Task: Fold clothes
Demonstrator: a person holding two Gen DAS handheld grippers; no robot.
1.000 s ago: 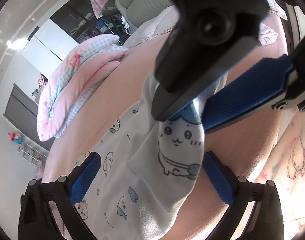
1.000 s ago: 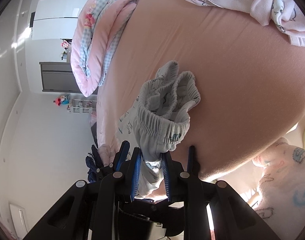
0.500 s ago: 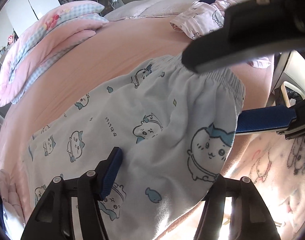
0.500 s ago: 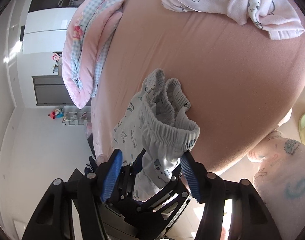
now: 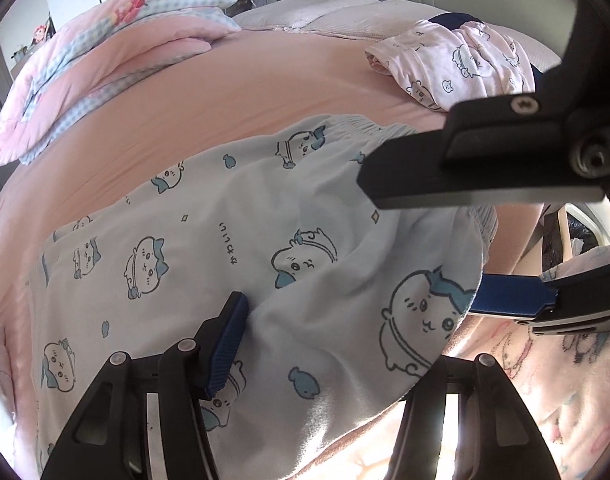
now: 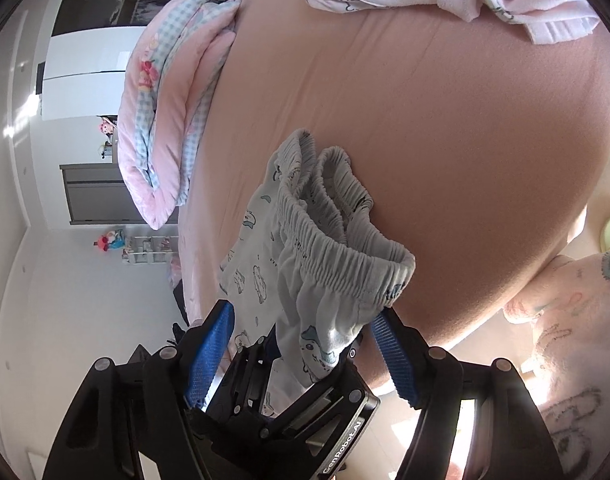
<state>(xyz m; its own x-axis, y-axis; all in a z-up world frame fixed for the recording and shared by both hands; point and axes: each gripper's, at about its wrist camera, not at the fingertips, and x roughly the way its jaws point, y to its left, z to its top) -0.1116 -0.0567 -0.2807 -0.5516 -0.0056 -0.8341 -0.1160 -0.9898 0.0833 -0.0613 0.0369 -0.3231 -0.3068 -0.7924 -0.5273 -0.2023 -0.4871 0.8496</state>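
2 hand-held grippers meet at the white cartoon-print shorts (image 5: 233, 264) on the pink bed (image 5: 241, 92): left hand-held gripper (image 5: 337, 360) clamps their edge; right hand-held gripper (image 6: 305, 344), just opening, straddles the waistband untouched.

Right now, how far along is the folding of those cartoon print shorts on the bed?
Early. The shorts lie spread on the bed, waistband bunched, no clean fold visible. The right tool has been opening around the waistband; the left tool has been closing, cloth between its fingers. The pink pajamas remain unfolded.
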